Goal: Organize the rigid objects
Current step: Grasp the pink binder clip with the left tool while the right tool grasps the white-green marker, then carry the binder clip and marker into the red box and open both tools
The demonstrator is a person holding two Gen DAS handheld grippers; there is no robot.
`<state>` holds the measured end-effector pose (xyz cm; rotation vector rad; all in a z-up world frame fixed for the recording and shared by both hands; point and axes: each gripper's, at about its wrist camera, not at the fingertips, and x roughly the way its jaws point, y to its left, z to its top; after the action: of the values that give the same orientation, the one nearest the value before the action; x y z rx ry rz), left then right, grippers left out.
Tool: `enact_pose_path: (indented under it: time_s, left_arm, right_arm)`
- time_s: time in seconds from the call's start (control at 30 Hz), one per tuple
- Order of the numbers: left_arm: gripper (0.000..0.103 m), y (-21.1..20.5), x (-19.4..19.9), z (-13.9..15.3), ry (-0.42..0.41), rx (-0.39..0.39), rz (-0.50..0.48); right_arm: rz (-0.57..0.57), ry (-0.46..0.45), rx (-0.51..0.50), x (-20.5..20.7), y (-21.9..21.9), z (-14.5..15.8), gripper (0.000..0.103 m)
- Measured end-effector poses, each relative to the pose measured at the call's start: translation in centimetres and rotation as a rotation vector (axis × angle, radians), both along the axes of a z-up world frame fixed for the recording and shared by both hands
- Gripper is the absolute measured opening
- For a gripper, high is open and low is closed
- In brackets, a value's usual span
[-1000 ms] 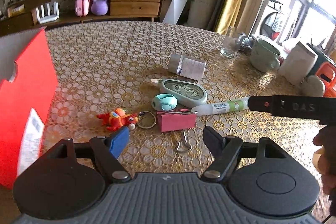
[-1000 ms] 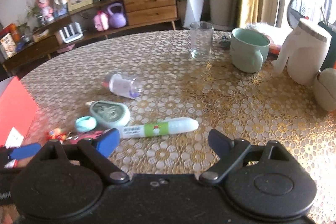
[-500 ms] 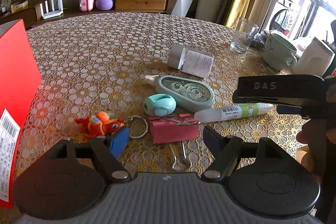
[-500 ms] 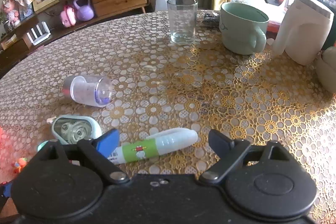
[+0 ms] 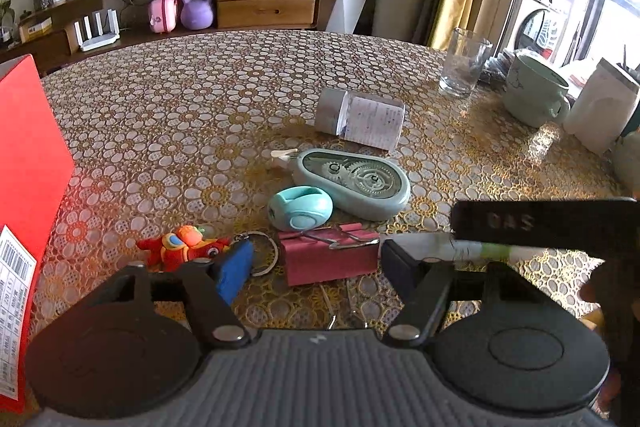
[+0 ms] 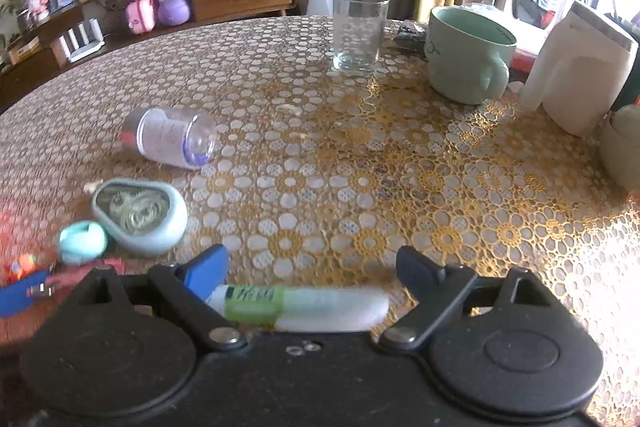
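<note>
A pink binder clip (image 5: 328, 261) lies on the lace tablecloth between the fingers of my left gripper (image 5: 316, 271). The jaws are closing around it, with a small gap still showing at the blue finger. A white and green pen (image 6: 300, 307) lies crosswise between the wide-open fingers of my right gripper (image 6: 314, 269), close to its body and not pinched. In the left wrist view the right gripper's black body (image 5: 540, 223) covers most of the pen (image 5: 484, 249). A red toy keychain (image 5: 180, 251) sits just left of the clip.
Beyond the clip lie a teal oval piece (image 5: 300, 207), a teal tape dispenser (image 5: 356, 183) and a small bottle on its side (image 5: 360, 119). A red box (image 5: 28, 167) stands at the left. A glass (image 6: 360, 31), green mug (image 6: 468, 55) and white container (image 6: 576, 67) stand far right.
My left gripper came forward and down onto the binder clip and its jaws narrowed. My right gripper dropped over the pen, which now lies between its fingers.
</note>
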<state>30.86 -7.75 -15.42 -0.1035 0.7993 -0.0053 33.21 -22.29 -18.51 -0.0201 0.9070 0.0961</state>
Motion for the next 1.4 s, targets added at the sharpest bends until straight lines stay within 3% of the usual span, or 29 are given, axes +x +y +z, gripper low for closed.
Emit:
enact_pose_path:
  time_s: [0.1,0.23,0.5,0.63,0.7,0.77,0.93,1.4]
  left_arm:
    - [0.066,0.2,-0.1,0.0,0.0,-0.011,-0.01]
    - [0.051,0.2,-0.3,0.2,-0.003,-0.02,-0.034]
    - [0.051,0.3,-0.3,0.3,0.001,-0.025,-0.045]
    - [0.051,0.3,-0.3,0.2,0.002,-0.02,-0.046]
    - [0.051,0.3,-0.3,0.2,0.004,-0.022,-0.045]
    - [0.051,0.3,-0.3,0.2,0.006,-0.023,-0.046]
    - [0.051,0.5,-0.5,0.3,0.015,-0.027,-0.041]
    - [0.05,1.1,-3.8,2.1,0.048,-0.075,-0.053]
  right_arm:
    - [0.037,0.009,0.037,-0.9,-0.8,0.1,0.089]
    - [0.122,0.011,0.066,-2.1,-1.7,0.3,0.083]
    - [0.4,-0.018,0.111,-4.1,-0.9,1.7,0.072]
    - [0.489,-0.003,0.061,-4.7,0.7,1.2,0.053]
    - [0.511,-0.006,0.037,-5.1,1.3,1.0,0.05]
    - [0.523,-0.015,0.011,-5.3,1.8,0.9,0.036]
    - [0.51,-0.023,-0.007,-5.4,2.2,0.9,0.016]
    - [0.379,0.011,0.124,-7.9,0.9,2.5,0.016]
